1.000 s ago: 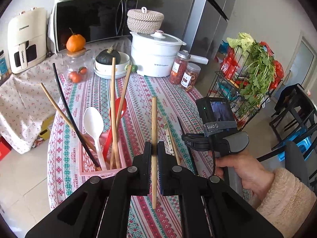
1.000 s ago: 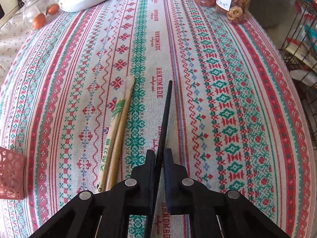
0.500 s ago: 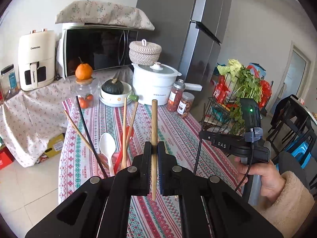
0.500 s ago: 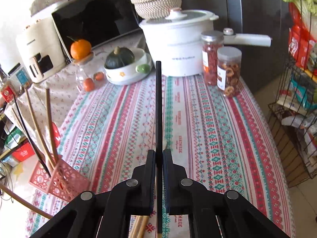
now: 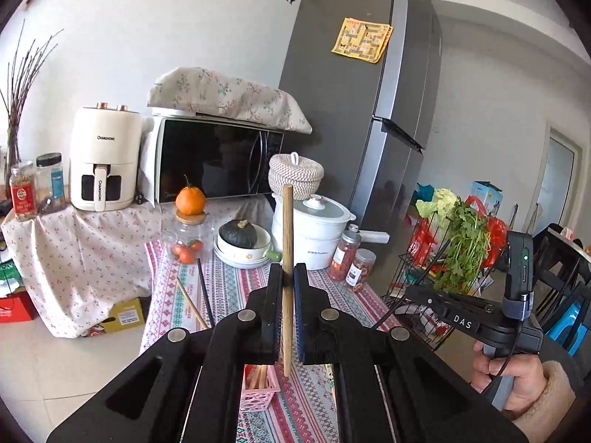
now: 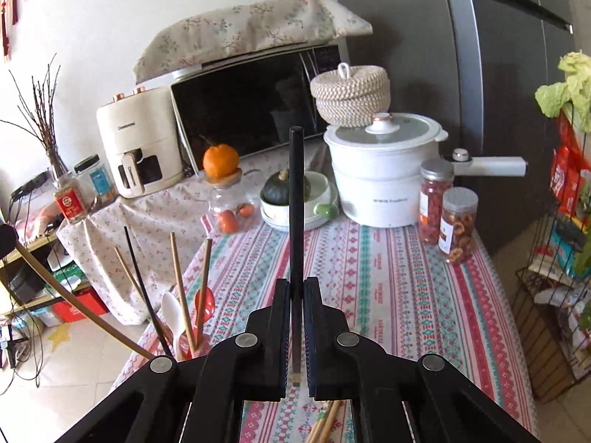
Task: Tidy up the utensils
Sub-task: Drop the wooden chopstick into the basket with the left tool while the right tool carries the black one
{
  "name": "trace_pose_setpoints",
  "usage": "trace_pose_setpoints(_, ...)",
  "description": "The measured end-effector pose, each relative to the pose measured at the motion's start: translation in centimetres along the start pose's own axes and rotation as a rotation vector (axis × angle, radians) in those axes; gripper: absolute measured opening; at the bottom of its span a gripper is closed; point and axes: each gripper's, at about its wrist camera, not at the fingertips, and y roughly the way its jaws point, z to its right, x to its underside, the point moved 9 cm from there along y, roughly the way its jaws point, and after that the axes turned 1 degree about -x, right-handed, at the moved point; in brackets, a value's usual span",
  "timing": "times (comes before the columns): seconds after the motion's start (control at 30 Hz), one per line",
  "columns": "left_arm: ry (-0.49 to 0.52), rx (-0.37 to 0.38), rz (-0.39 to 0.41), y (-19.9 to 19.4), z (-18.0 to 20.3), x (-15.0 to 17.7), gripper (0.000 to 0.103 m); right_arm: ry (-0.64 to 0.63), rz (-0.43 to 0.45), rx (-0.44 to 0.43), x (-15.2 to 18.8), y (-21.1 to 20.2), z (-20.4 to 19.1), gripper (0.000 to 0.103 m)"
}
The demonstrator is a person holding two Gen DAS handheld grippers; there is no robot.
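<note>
Kitchen clutter fills the far edge of a table covered with a striped, cross-stitch-patterned cloth, and the utensils sit toward its near left corner. A pink perforated basket stands there, holding wooden chopsticks, a thin black chopstick, a white spoon and a red spoon, all leaning upright. In the left wrist view the basket shows only partly, below the left gripper.

That left gripper is clenched on a single wooden chopstick, which stands nearly vertical between the pads, its blunt top rising in front of the white pot and its lower end hanging just above the basket in the picture. The right gripper is clamped on a black chopstick, also upright, with its squared bottom tip showing between the jaws. More wooden chopsticks lie on the cloth below it, at the bottom edge of the right wrist view.

A hand in a fuzzy cream sleeve grips the right gripper's handle at the right of the left wrist view.

Behind the utensils stand a glass jar topped with an orange, a bowl with a dark green squash, and two jars of dried snacks. A woven lidded basket sits behind the pot, beside a microwave draped with floral cloth, an air fryer and a grey refrigerator. A wire rack of greens stands to the right.
</note>
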Motion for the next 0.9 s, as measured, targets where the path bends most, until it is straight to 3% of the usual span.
trace_pose_setpoints(0.17,-0.015,-0.052,-0.025,1.3,-2.1,0.4,0.005,-0.029,-0.052,-0.023,1.0,0.2,-1.6,0.005)
trace_pose_setpoints(0.57,0.020,-0.180,-0.123,5.6,-5.1,3.3,0.005,-0.048,-0.055,-0.066,1.4,-0.1,-3.4,0.005)
trace_pose_setpoints(0.9,0.014,-0.211,-0.217,8.7,-6.3,5.9,0.006,-0.054,-0.041,-0.089,1.1,-0.5,-4.4,0.005)
